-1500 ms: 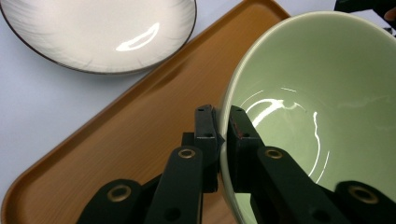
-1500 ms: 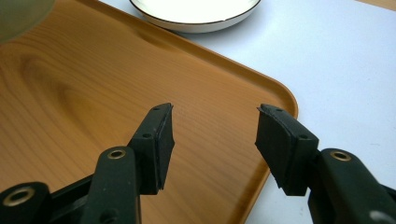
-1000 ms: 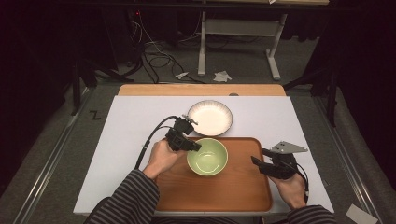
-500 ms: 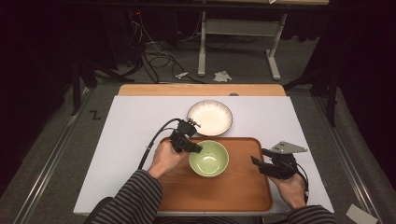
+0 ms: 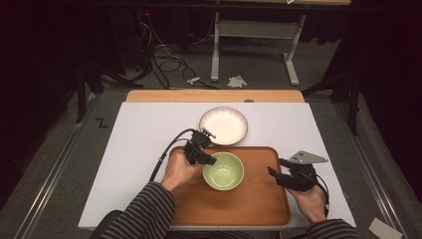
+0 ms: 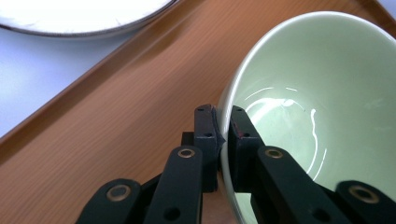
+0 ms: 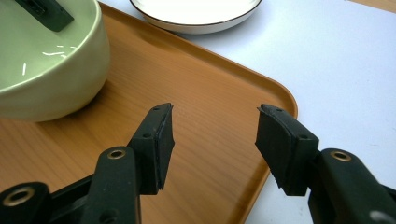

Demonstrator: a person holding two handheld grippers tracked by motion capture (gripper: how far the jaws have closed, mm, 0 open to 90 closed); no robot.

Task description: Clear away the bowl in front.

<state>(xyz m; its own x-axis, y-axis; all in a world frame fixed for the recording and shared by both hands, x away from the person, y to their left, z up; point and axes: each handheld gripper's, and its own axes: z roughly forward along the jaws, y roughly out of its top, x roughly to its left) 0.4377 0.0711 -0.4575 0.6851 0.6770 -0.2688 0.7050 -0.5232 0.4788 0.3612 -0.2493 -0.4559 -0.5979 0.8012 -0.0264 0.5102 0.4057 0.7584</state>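
On the white counter [image 5: 139, 149], a brown wooden tray [image 5: 259, 204] bears a round green bowl [image 5: 224, 172] (left gripper [image 5: 201, 158] jaws pinch its rim); right gripper [image 5: 278, 175] jaws gape, empty.

Glossy green bowl [image 5: 223, 171], wood-grain tray [image 5: 249, 204]

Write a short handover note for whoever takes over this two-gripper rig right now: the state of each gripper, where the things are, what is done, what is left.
Left gripper: jaws shut on the rim of the pale green glazed ceramic bowl, one inside, one outside.
Right gripper: jaws open, holding nothing, over the right part of the brown wooden tray.
Bowl sits on the tray. The white round plate with a dark rim lies on the white table cover, just beyond the tray.
Done: bowl on tray. Left: probably release the bowl; the plate is untouched.
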